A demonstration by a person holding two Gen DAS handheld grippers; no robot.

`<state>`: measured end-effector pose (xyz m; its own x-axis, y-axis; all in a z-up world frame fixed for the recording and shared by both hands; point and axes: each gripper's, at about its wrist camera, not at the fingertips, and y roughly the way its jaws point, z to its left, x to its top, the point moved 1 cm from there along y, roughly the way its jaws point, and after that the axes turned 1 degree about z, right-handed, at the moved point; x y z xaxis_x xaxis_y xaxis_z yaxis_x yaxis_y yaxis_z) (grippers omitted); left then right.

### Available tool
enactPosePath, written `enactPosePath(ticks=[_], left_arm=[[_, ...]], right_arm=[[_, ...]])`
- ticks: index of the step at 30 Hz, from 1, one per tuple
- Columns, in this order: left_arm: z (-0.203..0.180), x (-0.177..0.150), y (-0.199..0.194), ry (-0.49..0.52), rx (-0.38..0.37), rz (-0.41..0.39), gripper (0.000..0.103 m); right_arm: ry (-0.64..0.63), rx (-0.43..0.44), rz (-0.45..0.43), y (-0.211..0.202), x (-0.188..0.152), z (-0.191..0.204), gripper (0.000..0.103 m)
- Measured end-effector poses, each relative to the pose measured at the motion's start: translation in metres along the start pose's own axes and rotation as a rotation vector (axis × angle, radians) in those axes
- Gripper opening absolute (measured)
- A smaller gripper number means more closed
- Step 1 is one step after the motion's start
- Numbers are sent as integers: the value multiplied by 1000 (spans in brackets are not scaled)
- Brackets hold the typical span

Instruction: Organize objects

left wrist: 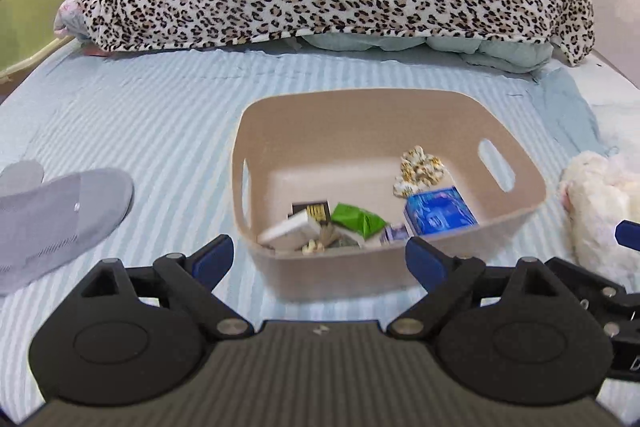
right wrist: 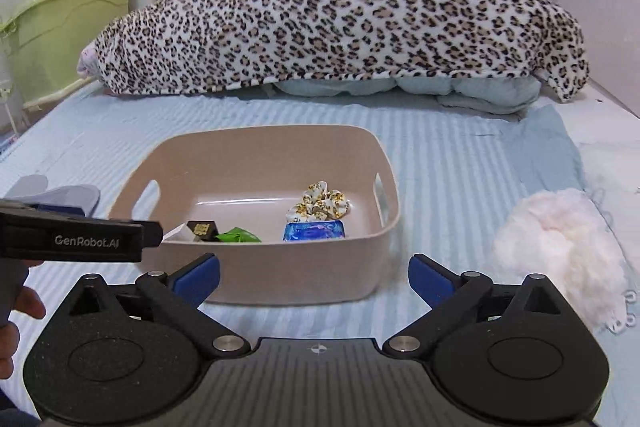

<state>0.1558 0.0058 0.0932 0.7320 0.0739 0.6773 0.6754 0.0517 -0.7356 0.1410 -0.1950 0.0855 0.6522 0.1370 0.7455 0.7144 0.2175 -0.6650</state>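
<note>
Basket [right wrist: 280, 267] upright, long axis left-right, claws [left wrist: 318, 253] [right wrist: 314, 277] spread

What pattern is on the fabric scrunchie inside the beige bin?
Leopard spots on the cream fabric scrunchie; the right wrist view shows it best.

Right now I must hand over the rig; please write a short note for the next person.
Left hand-held gripper: open, empty, just before the beige basket.
Right hand-held gripper: open, empty, also facing the basket.
Done: blue packet, green packet, leopard scrunchie and small boxes lie inside the basket.
Left: grey slipper on the bed to the basket's left, white fluffy item to its right.
</note>
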Motion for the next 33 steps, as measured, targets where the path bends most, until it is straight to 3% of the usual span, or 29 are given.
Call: enactPosePath(ticks=[19, 33], left_arm=[[-4, -91, -114, 46, -20, -13, 93], [7, -124, -167, 47, -41, -8, 93]], right_arm=[[-17, 1, 0, -115, -74, 22, 102], [-39, 1, 2, -167, -102, 31, 102]])
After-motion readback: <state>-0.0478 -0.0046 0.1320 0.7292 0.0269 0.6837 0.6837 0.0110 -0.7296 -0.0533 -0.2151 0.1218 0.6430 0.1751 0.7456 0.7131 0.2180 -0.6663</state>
